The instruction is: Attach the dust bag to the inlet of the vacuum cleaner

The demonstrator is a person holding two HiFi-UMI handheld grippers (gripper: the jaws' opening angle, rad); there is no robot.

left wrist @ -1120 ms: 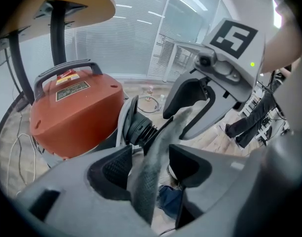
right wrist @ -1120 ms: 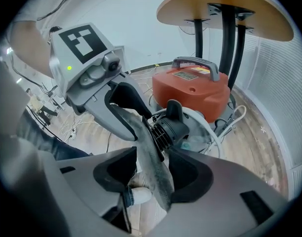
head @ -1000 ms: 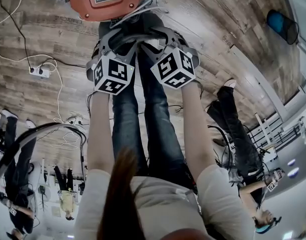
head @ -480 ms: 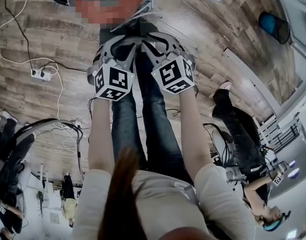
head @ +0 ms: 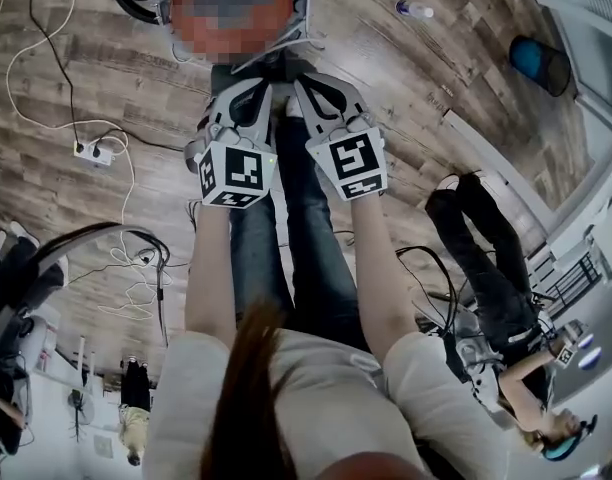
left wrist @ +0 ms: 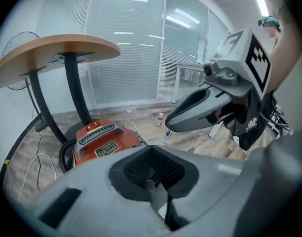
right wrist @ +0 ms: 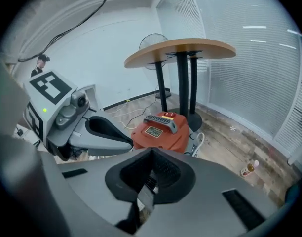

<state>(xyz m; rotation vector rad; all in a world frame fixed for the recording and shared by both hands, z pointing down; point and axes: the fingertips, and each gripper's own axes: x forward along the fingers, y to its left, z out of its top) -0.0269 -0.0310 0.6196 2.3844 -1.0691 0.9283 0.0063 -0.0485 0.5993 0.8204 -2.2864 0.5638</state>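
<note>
A round table stands just behind the orange vacuum cleaner, which sits on the floor. The left gripper and right gripper hover side by side, short of the vacuum cleaner, with jaws pressed together on nothing, likely because no dust bag is in view to pick up.
</note>
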